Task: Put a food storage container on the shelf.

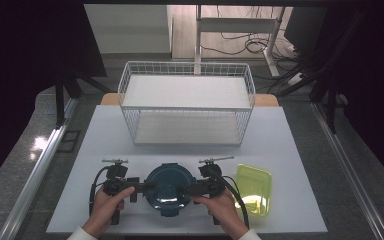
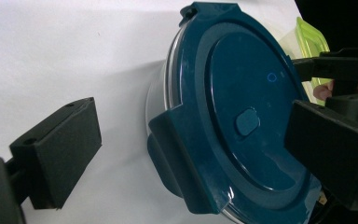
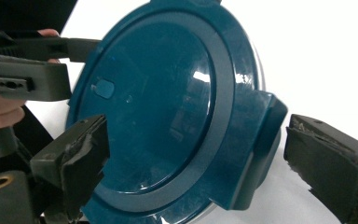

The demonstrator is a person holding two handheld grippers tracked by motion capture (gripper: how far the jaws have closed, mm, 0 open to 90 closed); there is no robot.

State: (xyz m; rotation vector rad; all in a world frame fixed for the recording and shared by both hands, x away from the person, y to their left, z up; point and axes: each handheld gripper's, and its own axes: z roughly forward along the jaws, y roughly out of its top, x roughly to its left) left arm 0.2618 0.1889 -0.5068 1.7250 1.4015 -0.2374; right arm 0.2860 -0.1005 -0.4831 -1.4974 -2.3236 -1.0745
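Note:
A round container with a dark teal lid point(image 1: 167, 187) sits on the white table point(image 1: 105, 135) near its front edge. My left gripper point(image 1: 140, 187) is at the container's left side and my right gripper point(image 1: 190, 189) at its right side, each held by a hand. In the left gripper view my left gripper point(image 2: 193, 135) is open, with its jaws on either side of a side latch of the lid point(image 2: 242, 93). In the right gripper view my right gripper point(image 3: 198, 135) is also open, straddling the opposite latch of the lid point(image 3: 168, 93).
A white two-tier wire rack point(image 1: 187, 102) stands at the back of the table. A yellow-green rectangular container point(image 1: 254, 187) lies just right of the right hand, also seen as the yellow-green container point(image 2: 310, 42) behind the lid. Bare table lies between the rack and the grippers.

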